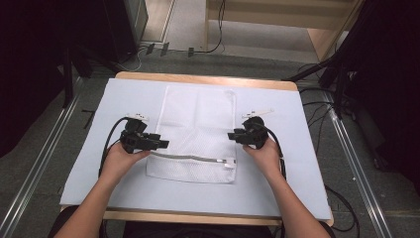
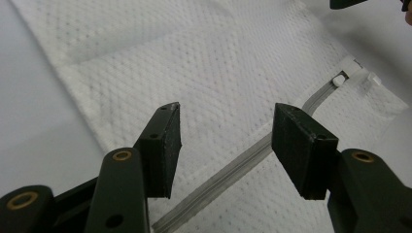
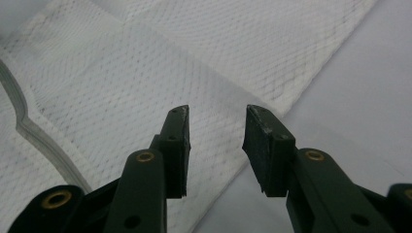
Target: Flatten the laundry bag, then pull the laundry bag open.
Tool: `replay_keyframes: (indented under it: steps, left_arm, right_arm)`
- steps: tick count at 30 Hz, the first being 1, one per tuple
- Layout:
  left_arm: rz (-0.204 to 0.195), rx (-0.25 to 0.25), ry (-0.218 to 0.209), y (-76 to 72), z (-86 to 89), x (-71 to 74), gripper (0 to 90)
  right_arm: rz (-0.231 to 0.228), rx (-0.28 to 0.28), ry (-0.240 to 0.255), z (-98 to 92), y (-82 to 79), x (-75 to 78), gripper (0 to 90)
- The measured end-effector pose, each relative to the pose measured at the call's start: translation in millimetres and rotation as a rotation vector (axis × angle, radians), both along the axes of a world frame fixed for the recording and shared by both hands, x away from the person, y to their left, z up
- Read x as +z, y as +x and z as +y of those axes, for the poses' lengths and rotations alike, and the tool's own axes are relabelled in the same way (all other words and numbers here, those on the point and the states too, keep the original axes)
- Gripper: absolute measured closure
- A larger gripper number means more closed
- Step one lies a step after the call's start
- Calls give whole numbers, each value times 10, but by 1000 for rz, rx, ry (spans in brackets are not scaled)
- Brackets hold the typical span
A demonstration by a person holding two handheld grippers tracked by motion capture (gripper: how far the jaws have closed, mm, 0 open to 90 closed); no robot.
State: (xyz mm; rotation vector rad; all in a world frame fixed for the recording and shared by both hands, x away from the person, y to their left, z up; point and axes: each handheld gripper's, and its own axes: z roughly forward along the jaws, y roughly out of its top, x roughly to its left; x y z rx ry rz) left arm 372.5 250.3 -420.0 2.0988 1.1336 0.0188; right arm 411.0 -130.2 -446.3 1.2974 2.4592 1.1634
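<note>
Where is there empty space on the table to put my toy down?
There is bare room on the white table cover to the left of the mesh bag, between the bag and the table's left edge. The same goes for the strip right of the bag, and the strip in front of its zipper. It is crowded beside the bag's lower half, where the left gripper and right gripper hover.

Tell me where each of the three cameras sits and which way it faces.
High view: above the table, looking down on the white mesh zip bag; forearms, left gripper, right gripper.
Left gripper view: rides the gripper, facing the bag's grey zip; open black fingers.
Right gripper view: faces the bag's edge; open fingers.
All share the bag.
</note>
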Motion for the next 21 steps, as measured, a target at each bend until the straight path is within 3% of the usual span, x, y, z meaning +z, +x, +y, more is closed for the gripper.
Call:
replay_keyframes:
  steps: [13, 21]
  left_arm:
    - [-3, -93, -2, 122, -332, 3, 448]
    - [-27, -125, -3, 98, -450, 15, 425]
  right_arm:
    - [-1, 15, 18, -66, -364, 39, 661]
    - [-15, 9, 43, -114, -496, 47, 567]
